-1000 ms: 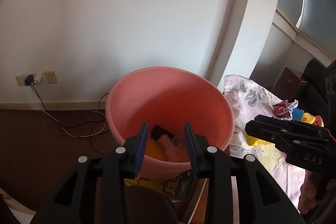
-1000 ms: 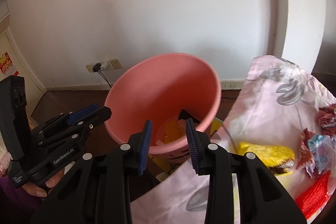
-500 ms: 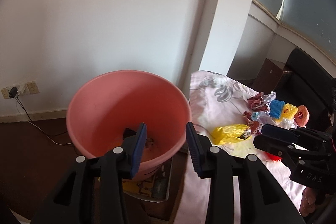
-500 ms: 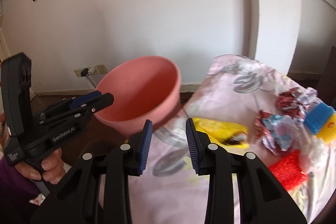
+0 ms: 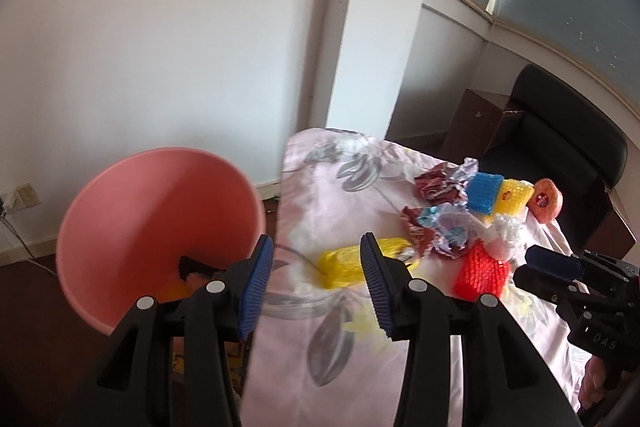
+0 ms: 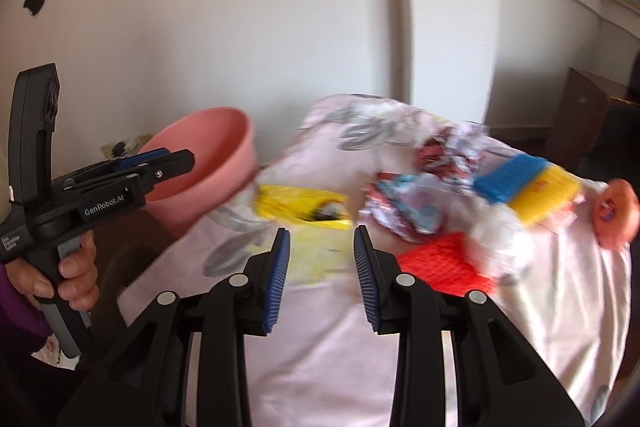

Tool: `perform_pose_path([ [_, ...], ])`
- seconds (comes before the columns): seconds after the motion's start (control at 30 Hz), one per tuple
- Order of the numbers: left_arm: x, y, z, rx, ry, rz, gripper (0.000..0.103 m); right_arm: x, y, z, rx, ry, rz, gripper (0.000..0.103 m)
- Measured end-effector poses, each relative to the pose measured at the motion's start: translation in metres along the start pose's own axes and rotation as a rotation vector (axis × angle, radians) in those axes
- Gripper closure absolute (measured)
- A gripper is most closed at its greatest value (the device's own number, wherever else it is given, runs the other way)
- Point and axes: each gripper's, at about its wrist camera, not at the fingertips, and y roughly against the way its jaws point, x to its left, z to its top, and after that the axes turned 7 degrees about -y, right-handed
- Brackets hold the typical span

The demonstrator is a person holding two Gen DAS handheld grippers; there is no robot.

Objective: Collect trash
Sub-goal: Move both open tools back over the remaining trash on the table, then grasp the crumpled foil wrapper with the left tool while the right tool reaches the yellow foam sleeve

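A pink bucket (image 5: 160, 227) stands left of a table under a pale flowered cloth (image 5: 340, 327); scraps lie at its bottom. On the cloth lie a yellow wrapper (image 5: 344, 261), crumpled foil wrappers (image 5: 436, 223), a red foam net (image 5: 482, 273), blue (image 5: 486, 193) and yellow nets (image 5: 516, 197), and an orange round piece (image 5: 546, 201). My left gripper (image 5: 316, 287) hovers over the table's left edge, its jaws opening, nothing between them. My right gripper (image 6: 320, 275) is open and empty above the cloth, near the yellow wrapper (image 6: 300, 207) and the red net (image 6: 444, 263).
A white wall and pillar (image 5: 372, 27) stand behind the table. A black chair (image 5: 560, 131) and a brown cabinet (image 5: 476, 123) are at the far right. A wall socket with cables (image 5: 20, 199) sits low on the left. The bucket (image 6: 204, 163) shows left in the right wrist view.
Both grippers swung right, away from above the bucket to over the clothed table. The left gripper's jaws have spread wider; the trash pile has come into full view.
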Motion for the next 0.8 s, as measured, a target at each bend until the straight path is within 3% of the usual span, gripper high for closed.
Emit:
perform_pose_path([
  [0.4, -0.065, -0.041, 0.027, 0.017, -0.130, -0.114, 0.058, -0.073, 0.022, -0.006, -0.053, -0.132, -0.101, 0.069],
  [0.6, -0.098, -0.068, 0.053, 0.003, -0.193, -0.186, 0.058, -0.097, 0.020, -0.007, -0.052, -0.194, -0.100, 0.069],
  [0.67, -0.111, -0.079, 0.064, -0.006, -0.217, -0.207, 0.058, -0.103, 0.020, -0.008, -0.050, -0.204, -0.107, 0.067],
  [0.73, -0.124, -0.090, 0.074, -0.017, -0.250, -0.233, 0.058, -0.108, 0.020, -0.009, -0.054, -0.215, -0.112, 0.059],
  [0.8, -0.136, -0.100, 0.082, -0.023, -0.281, -0.251, 0.058, -0.114, 0.019, -0.009, -0.057, -0.225, -0.119, 0.059],
])
